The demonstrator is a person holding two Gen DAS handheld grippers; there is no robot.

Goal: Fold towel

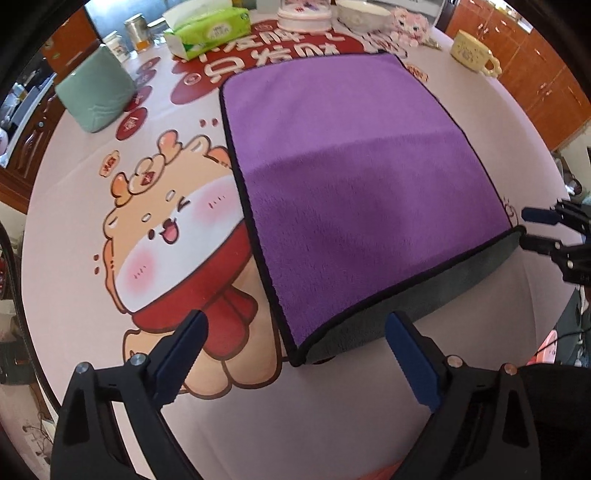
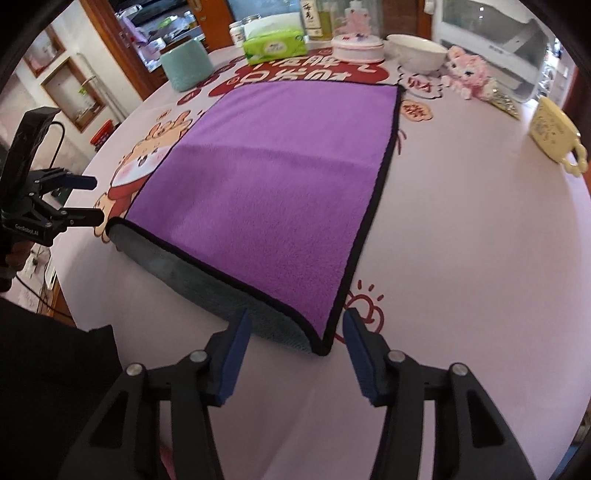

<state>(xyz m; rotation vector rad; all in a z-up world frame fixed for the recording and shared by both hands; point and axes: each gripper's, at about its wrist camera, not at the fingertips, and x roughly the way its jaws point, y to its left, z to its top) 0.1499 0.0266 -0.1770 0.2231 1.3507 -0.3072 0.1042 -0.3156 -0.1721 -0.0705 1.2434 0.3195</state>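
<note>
A purple towel (image 1: 351,177) with black trim lies flat on the printed table; its near edge is curled up, showing a grey underside (image 1: 406,310). My left gripper (image 1: 295,354) is open, its jaws either side of the towel's near left corner, not touching it. My right gripper (image 2: 297,350) is open, its jaws either side of the near right corner of the towel (image 2: 266,177). Each gripper shows in the other's view, the right gripper (image 1: 524,227) at the right corner and the left gripper (image 2: 98,199) at the left corner.
At the far side of the table (image 2: 461,258) stand a green tissue pack (image 1: 207,31), a green roll (image 1: 96,92), a white lidded pot (image 2: 358,46), a white bowl (image 2: 417,51), a pink plush toy (image 2: 469,72) and a yellow mug (image 2: 550,133).
</note>
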